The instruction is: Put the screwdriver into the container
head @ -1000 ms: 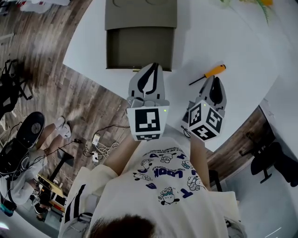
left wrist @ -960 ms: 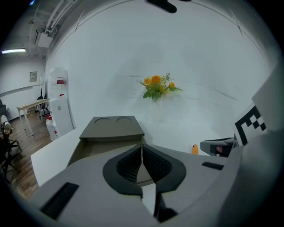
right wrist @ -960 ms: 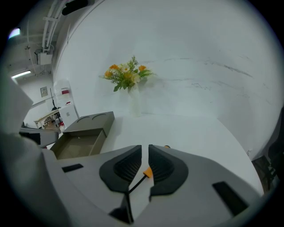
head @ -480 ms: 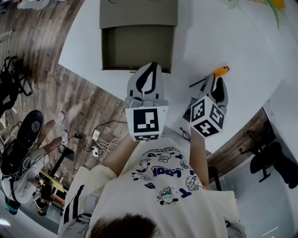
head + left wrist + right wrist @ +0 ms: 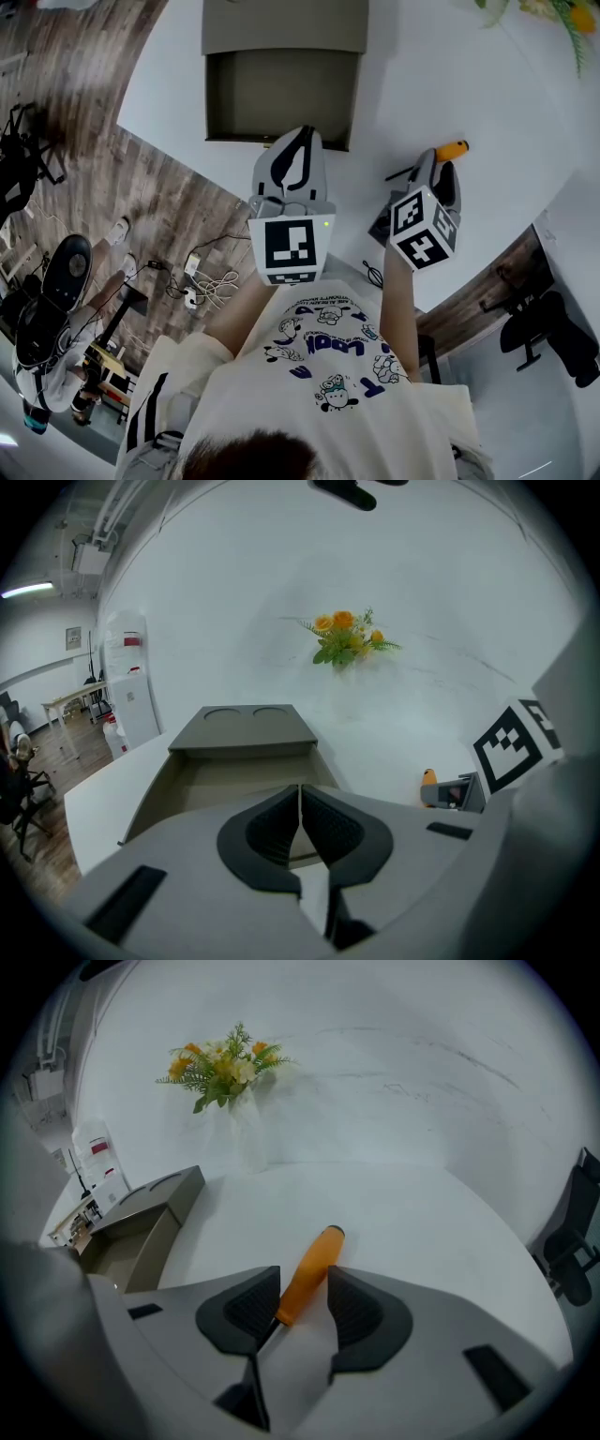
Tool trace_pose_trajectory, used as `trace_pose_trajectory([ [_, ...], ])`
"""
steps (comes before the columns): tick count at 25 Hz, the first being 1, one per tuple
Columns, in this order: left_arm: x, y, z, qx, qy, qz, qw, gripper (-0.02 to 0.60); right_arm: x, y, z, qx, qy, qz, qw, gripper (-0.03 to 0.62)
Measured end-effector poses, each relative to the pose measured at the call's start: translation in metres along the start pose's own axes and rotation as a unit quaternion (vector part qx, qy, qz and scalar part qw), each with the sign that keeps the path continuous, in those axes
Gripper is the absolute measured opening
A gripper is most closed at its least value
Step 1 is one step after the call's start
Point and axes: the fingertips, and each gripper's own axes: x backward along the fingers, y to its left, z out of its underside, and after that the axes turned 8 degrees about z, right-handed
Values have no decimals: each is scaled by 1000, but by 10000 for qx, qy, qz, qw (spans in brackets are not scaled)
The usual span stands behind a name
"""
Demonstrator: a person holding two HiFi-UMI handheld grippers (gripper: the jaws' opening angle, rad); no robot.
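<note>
Head view: nearest, the person's two forearms reach forward from a white printed shirt (image 5: 328, 375), each hand carrying a gripper out over the white table (image 5: 450, 75). The left gripper (image 5: 302, 150) is held level, pointing straight at the container (image 5: 277, 94), its jaws pressed together with nothing between them. The right gripper (image 5: 439, 173) sits just to its right and is tipped down toward the tabletop. Seen along the right gripper (image 5: 302, 1279), its jaws are opening, set to either side of the screwdriver (image 5: 314, 1269). The lower end of the orange handle lies between the pads, which do not grip it. The screwdriver lies flat on the table, handle pointing away, well apart from the container (image 5: 141, 1213) off to the left. Farther back, a bunch of orange flowers (image 5: 225, 1063) stands by the wall.
</note>
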Motion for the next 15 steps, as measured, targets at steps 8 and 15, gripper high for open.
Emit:
trace_pose_trajectory([
  [8,5,7,4,94,25,-101,9999,23,-3,6,-1,-193,104,61,9997,178],
  [15,7,13,10,175,68,-146,9997,23,-5,11,0,-200,184,179,9995,176],
])
